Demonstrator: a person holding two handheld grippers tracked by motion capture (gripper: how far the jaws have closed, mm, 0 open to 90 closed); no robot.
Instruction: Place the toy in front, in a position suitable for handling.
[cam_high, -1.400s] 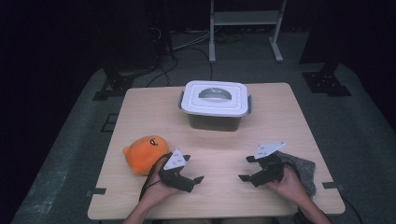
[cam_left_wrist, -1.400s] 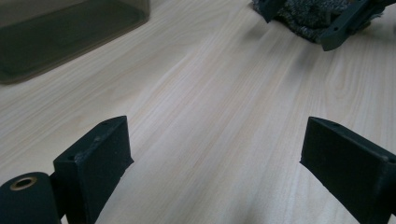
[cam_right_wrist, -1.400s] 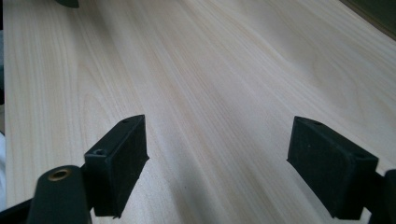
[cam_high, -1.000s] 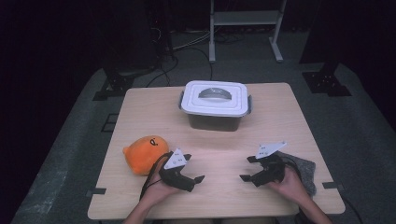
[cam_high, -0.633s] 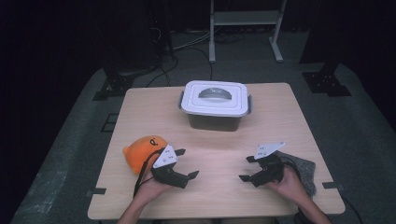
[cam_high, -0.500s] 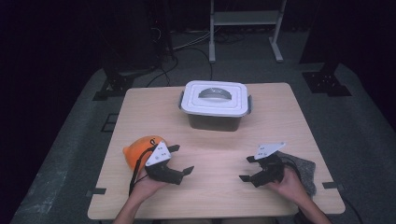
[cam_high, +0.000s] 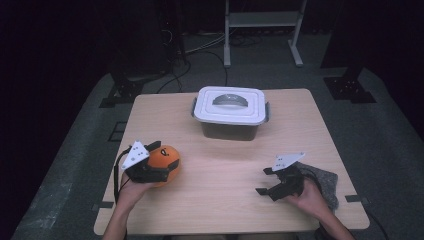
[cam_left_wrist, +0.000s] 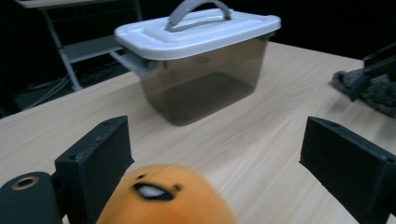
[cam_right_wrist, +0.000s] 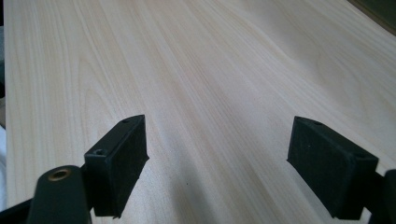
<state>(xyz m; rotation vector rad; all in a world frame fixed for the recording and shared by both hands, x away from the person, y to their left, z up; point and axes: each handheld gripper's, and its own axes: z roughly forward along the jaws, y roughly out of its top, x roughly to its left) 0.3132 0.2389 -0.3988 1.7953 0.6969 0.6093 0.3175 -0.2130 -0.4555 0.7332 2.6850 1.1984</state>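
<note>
High view, left gripper (cam_high: 159, 161) around orange plush toy (cam_high: 165, 161), no readable writing

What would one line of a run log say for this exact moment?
left tool: open, jaws either side of orange plush toy | right tool: open, over bare table | lidded box: closed

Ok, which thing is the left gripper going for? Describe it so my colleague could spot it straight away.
Start at the light wooden table with the grey plastic box with a white lid at its far middle. Come toward the near left corner: there the left gripper stands open around a round orange plush toy with a small face. It is the one bright, soft thing there; the grey cloth lies near right.
</note>
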